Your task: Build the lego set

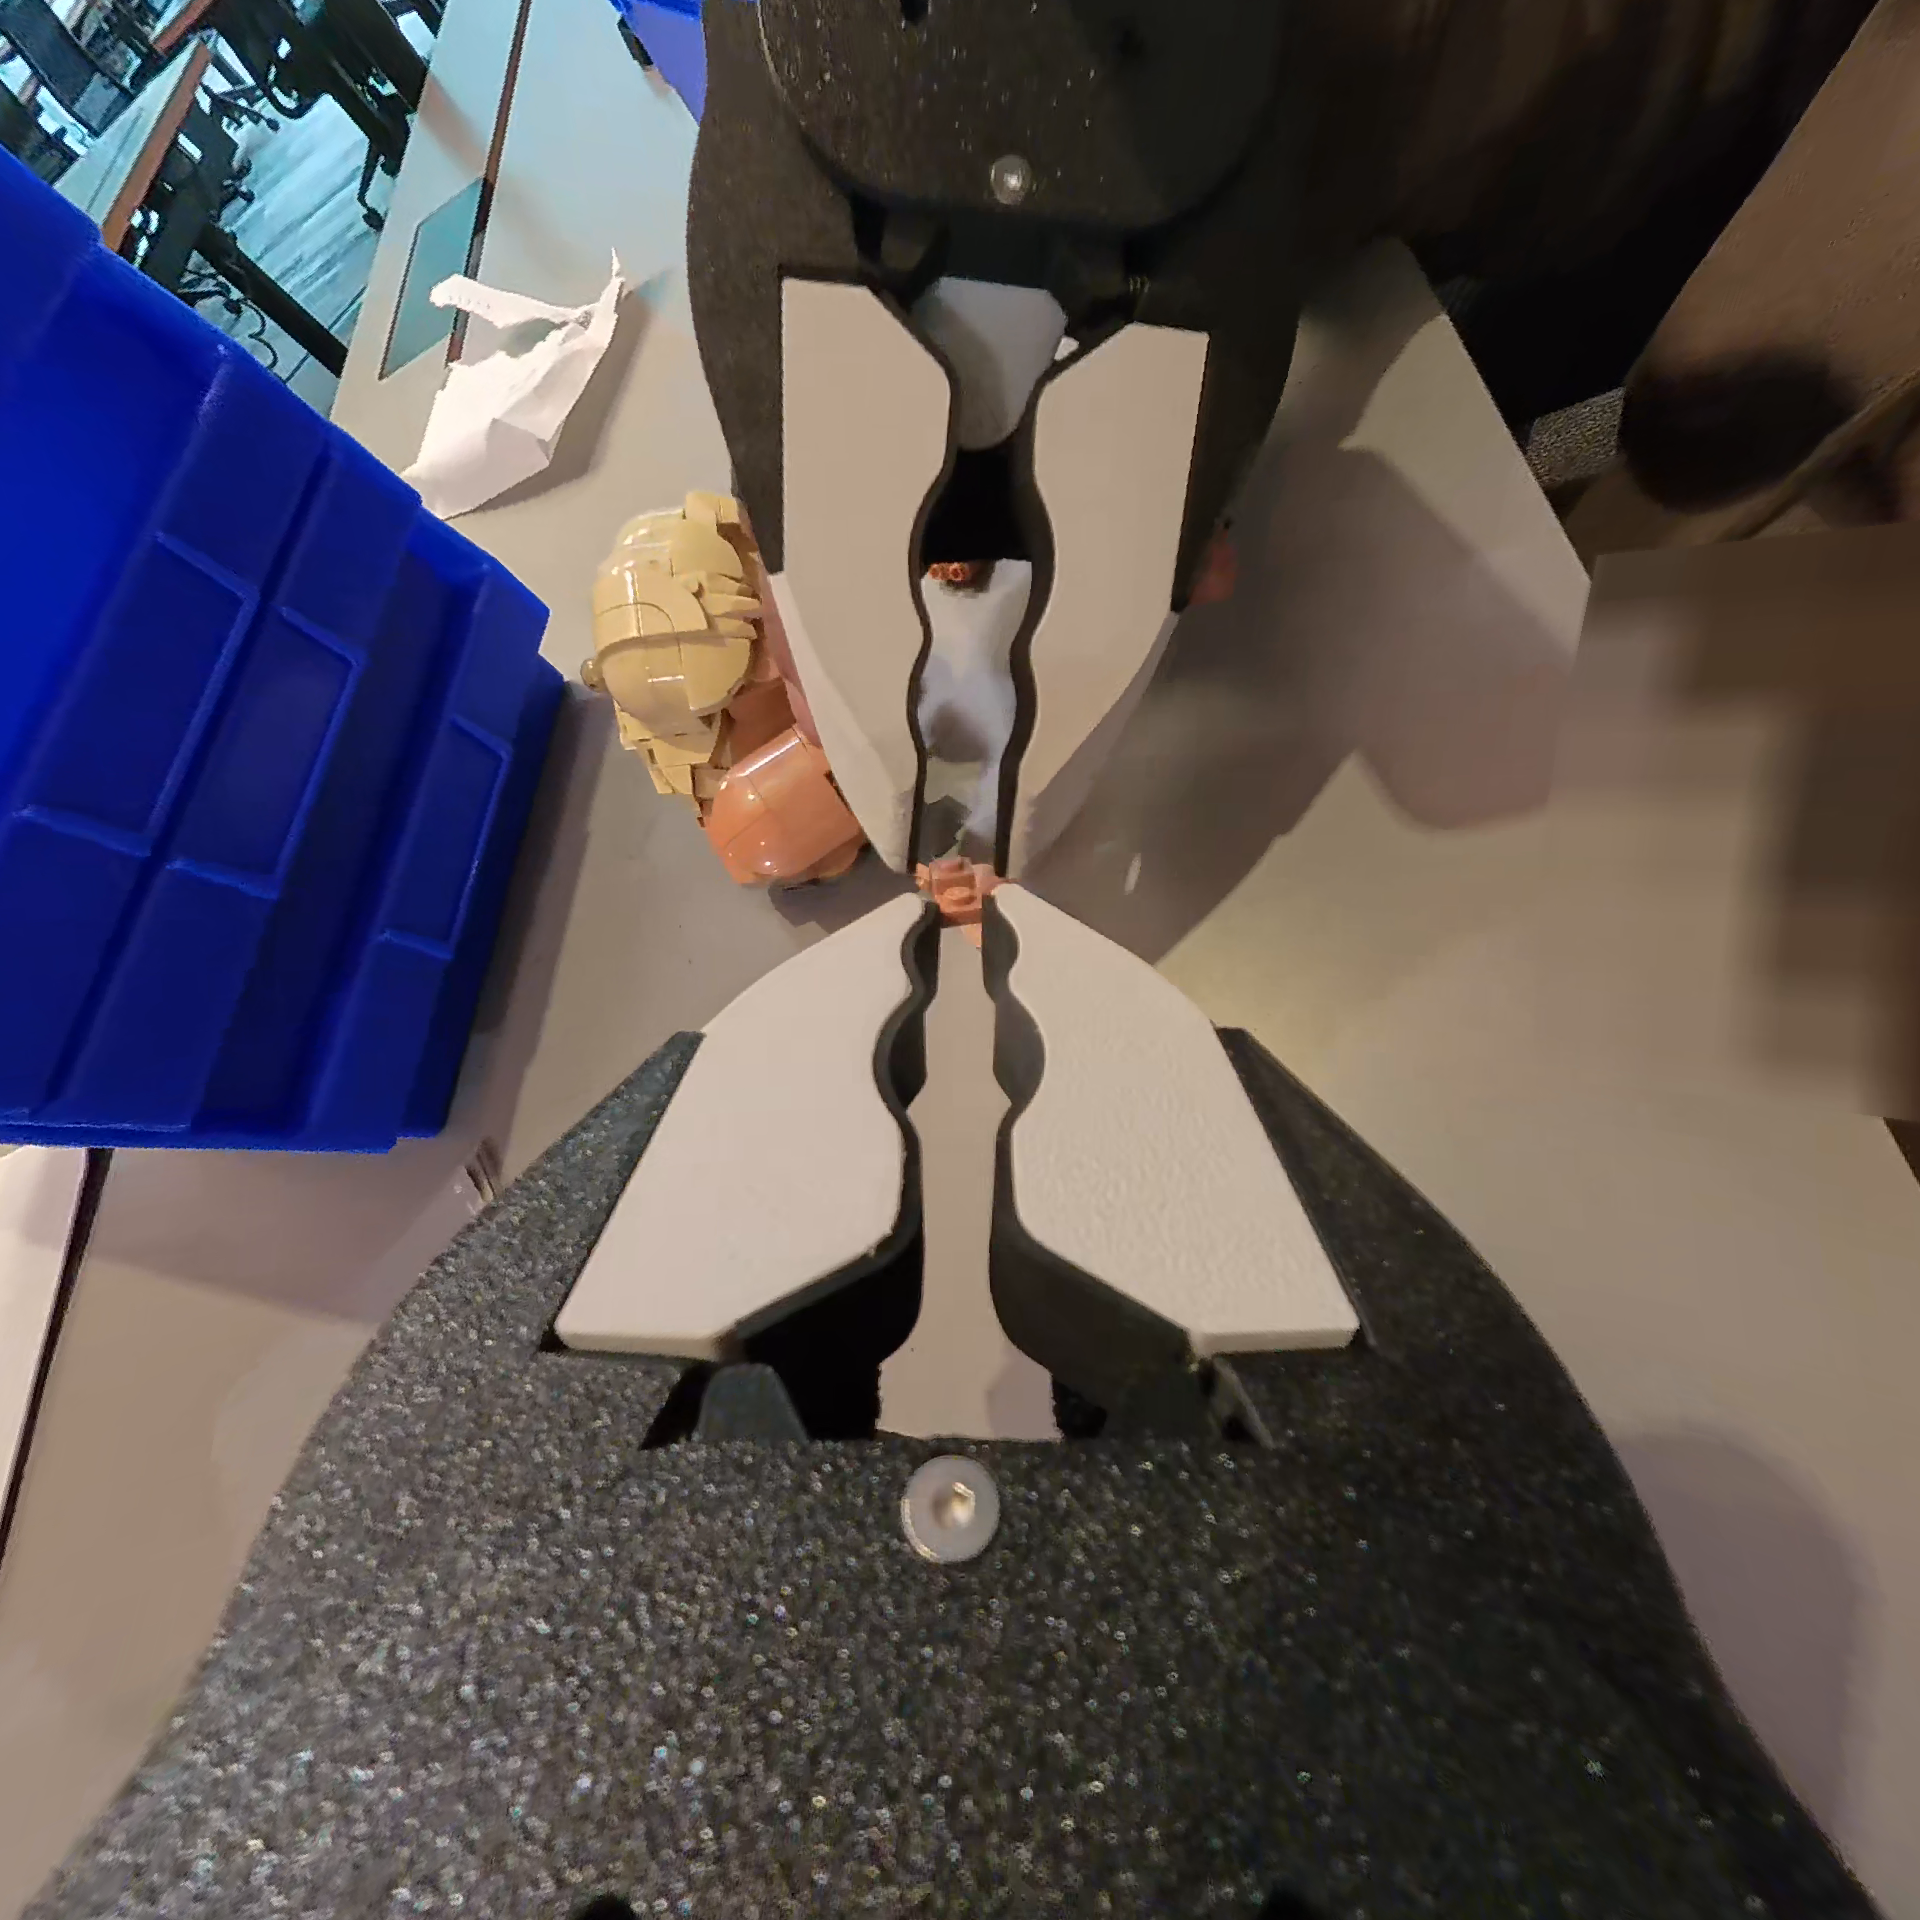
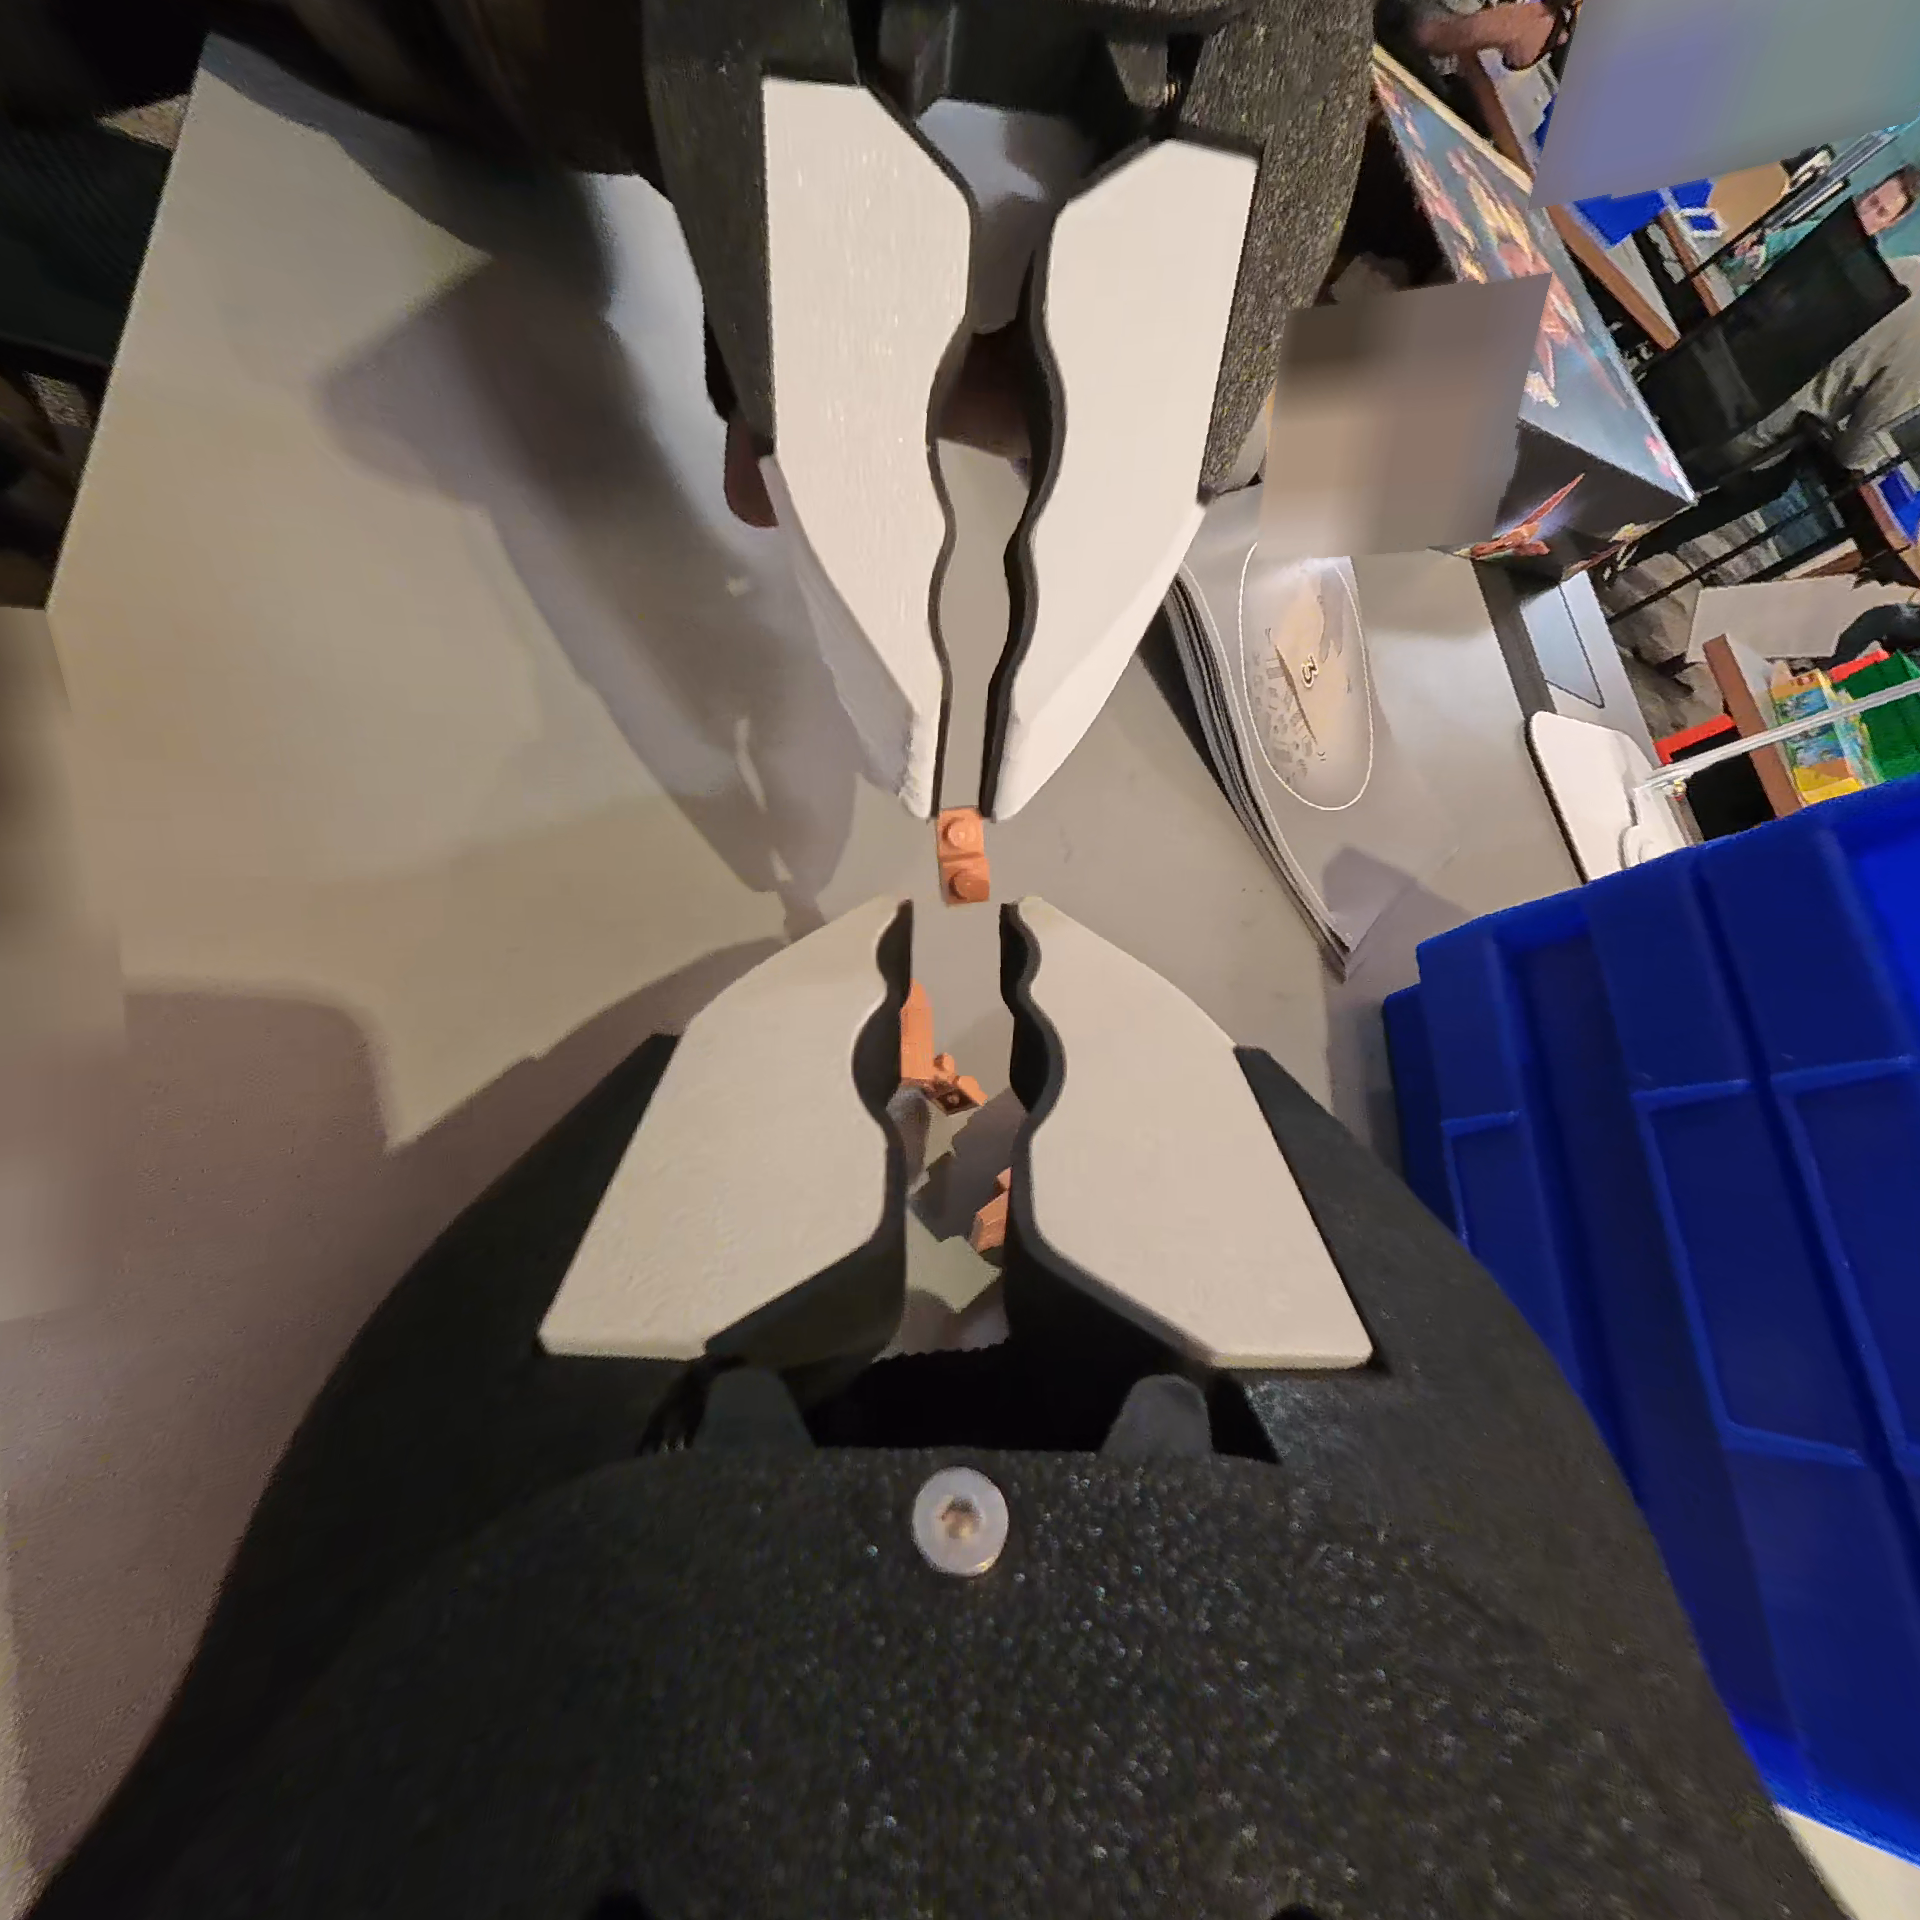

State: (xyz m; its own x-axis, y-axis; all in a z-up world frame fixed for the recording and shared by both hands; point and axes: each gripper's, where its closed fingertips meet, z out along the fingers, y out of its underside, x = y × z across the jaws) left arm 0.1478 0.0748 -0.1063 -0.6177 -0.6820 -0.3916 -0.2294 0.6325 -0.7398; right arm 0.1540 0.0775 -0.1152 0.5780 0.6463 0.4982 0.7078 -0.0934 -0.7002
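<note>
The small brown lego piece (image 2: 962, 869) is pinched by the left hand-held gripper (image 1: 958, 914), just beyond the right hand-held gripper's (image 2: 958, 914) parted tips.

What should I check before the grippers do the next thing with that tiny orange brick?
1. Left gripper pinches the tiny orange brick: ok.
2. Right gripper is open wider than the brick: ok.
3. Right gripper's fingers are around the brick: not ok, they only reach its near end.
4. Grippers line up tip to tip: ok.
5. Half-built model sits on the table beside the blue bin: ok.
6. Brick's underside is free of other pieces: cannot tell.
</note>
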